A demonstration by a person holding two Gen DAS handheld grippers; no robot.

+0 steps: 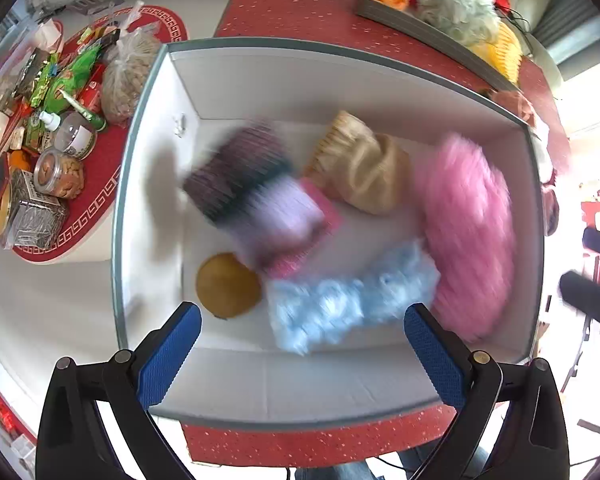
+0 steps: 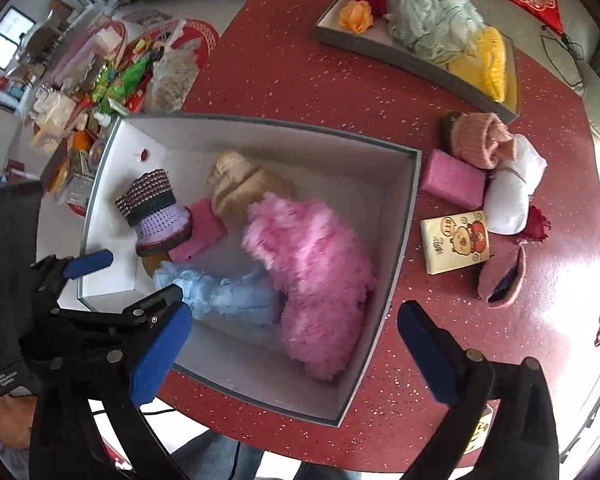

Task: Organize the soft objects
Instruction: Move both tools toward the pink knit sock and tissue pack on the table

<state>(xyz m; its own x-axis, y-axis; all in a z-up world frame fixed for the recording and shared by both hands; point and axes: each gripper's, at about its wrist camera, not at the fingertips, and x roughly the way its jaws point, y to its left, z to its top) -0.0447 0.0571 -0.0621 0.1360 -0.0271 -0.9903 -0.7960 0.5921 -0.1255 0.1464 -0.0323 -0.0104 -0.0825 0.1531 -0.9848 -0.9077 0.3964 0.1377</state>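
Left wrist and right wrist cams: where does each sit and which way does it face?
Left wrist: above the box's near edge, looking down inside; own open fingers frame the bottom.
Right wrist: higher, over the red table, facing box and loose items; own fingers plus the left gripper and gloved hand.
Shared: box, pink fluffy item, tray.

Soft items are crowding the box (image 2: 410,208): a pink fluffy cushion (image 2: 320,280) is filling its right side, a blue fluffy piece (image 2: 228,296) is lying along the near wall, and a knit hat (image 2: 156,208) is sitting mid-left. Bare floor is showing at the back left corner. Right of the box, a pink sponge (image 2: 452,178) and card pack (image 2: 456,240) are narrowing the open table (image 2: 300,76).
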